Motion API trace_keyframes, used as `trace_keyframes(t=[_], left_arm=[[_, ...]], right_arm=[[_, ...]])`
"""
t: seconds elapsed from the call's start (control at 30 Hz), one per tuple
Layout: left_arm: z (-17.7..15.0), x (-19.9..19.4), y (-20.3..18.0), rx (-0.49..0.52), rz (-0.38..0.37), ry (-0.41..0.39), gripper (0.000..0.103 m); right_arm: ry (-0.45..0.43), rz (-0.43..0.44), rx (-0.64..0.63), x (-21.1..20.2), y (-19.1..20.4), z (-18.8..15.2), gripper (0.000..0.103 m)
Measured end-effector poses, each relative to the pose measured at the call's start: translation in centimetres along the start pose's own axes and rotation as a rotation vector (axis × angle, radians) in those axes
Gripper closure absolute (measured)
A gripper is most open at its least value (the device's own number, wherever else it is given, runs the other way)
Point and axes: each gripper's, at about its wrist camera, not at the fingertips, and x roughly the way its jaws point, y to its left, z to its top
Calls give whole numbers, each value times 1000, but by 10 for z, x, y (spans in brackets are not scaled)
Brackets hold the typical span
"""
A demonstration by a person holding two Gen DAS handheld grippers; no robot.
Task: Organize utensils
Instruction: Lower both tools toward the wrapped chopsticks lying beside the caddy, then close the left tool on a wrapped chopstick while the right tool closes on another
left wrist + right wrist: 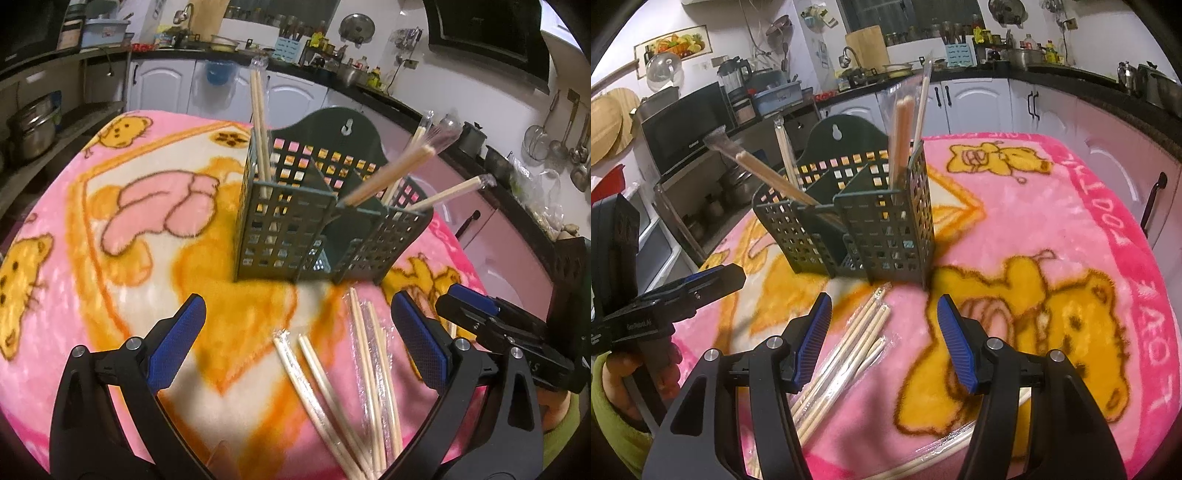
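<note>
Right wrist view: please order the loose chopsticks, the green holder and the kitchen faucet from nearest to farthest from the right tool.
1. Loose chopsticks: wrapped, lying on the blanket just left of the right tool, beside its left finger.
2. Green holder: standing on the blanket straight ahead, more chopsticks upright in it.
3. Kitchen faucet: on the far counter behind the holder.

The left gripper (297, 345) fills the lower part of its own wrist view, blue-padded fingers (177, 343) spread wide with nothing between them — jaws parted, tilted downward. The right gripper (882, 341) sits low in its view, likewise parted and empty, blue pads facing each other across a gap. At the lower left of the right wrist view, a hand (635, 384) in a green sleeve (613, 432) grips the other tool's handle.
</note>
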Motion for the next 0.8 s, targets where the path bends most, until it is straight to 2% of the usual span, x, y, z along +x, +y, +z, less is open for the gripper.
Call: trace_keyframes(t=[0.07,0.13,0.2,0.37,0.47,0.8], left_arm=[[-2,2,2,1,-2,10,11],[-5,6,5,-5,-13,29,17],[-10,12,10,-23,-26,62,32],[-18,25,17,-49,-50,122,54],[-22,32,24,-89,-75,164,59],[-30,55,31,-121,-92,236,76]], right_arm=[[13,3,-4,4,0,-1,46],[32,12,-9,10,1,-1,46],[48,21,-12,16,2,-2,46],[97,33,-27,33,5,-2,53],[136,32,-24,45,4,-2,56],[233,62,19,79,0,-2,63]])
